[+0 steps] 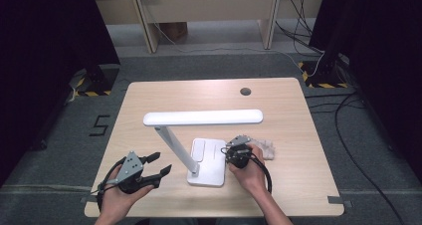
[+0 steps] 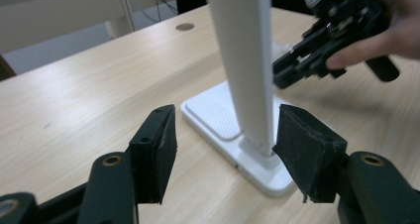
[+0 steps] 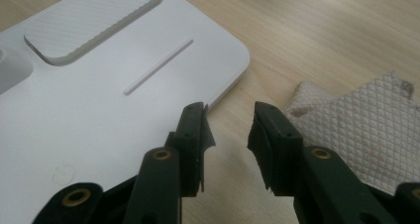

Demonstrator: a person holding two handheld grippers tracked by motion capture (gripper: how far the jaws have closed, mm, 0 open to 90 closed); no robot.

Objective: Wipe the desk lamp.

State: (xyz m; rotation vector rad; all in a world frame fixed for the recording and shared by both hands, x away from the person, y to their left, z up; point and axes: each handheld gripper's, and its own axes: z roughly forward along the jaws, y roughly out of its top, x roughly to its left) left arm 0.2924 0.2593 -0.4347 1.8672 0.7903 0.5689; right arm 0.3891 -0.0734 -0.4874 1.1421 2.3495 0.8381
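High view: a white desk lamp [image 1: 204,135] stands near the middle of a light wooden table [image 1: 149,98], its flat base [image 1: 211,166] toward the person's edge, its slanted arm rising to a long horizontal head. The left gripper [image 1: 160,164] is held above the table's near left part, just left of the base, with its jaws spread and nothing between them. The right gripper [image 1: 238,146] sits at the base's right edge, touching or just above a crumpled white cloth [image 1: 264,148] that lies on the table just right of the base.

Left gripper view: the two black jaws stand wide apart and released; the lamp's arm [image 2: 245,60] and the near corner of the base [image 2: 218,117] lie ahead of the gap, untouched. The right gripper [image 2: 282,70] appears farther off beside the arm, held by a hand [image 2: 391,30].

Right gripper view: the jaws are parted and grip nothing. Bare table shows between them. The left jaw overlaps the base's rounded corner [image 3: 228,60]; whether it touches cannot be told. The cloth [image 3: 366,120] lies just beside the right jaw, free.
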